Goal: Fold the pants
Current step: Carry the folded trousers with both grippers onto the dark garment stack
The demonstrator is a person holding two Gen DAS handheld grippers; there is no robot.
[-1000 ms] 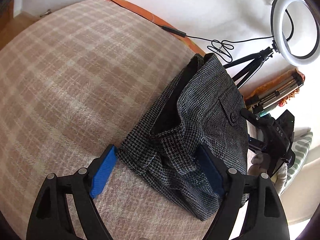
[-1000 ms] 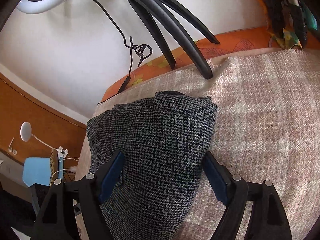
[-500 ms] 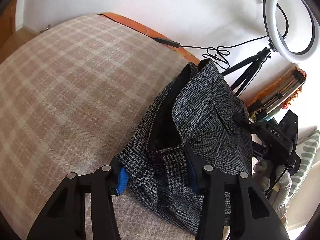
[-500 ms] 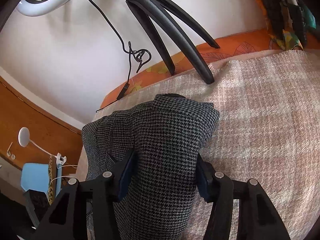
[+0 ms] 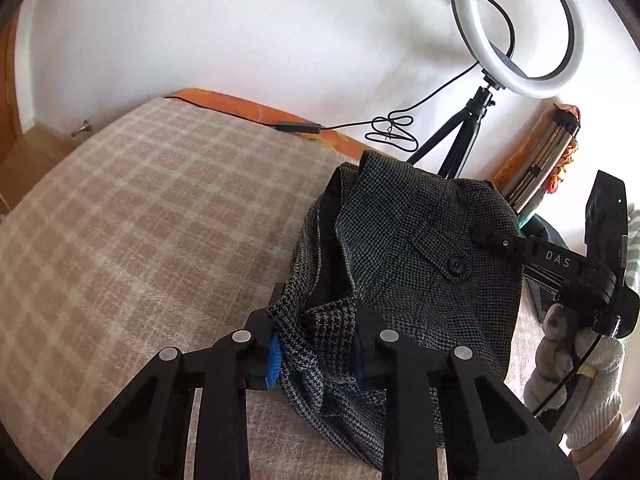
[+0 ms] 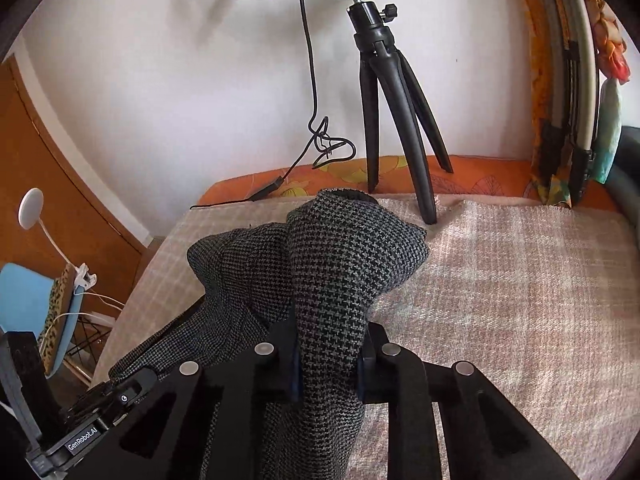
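Note:
The grey houndstooth pants (image 5: 412,248) lie bunched on the beige plaid blanket (image 5: 140,220), lifted at two ends. My left gripper (image 5: 316,348) is shut on a fold of the pants near the waistband, its blue pads pressed into the cloth. My right gripper (image 6: 326,364) is shut on another bunch of the pants (image 6: 332,264), which rises as a hump in front of it. In the left wrist view the right gripper (image 5: 568,272) and the gloved hand holding it show at the right edge.
A ring light on a black tripod (image 6: 384,92) stands at the far edge of the blanket (image 6: 520,280), its cable (image 5: 392,130) trailing along the orange mattress edge. Folded stands lean on the wall at right (image 6: 568,80). A blue chair (image 6: 28,304) stands off the left side.
Both grippers went from open around the cloth to shut on it. Both have lifted, raising the pants off the blanket; the views tilted up toward the wall.

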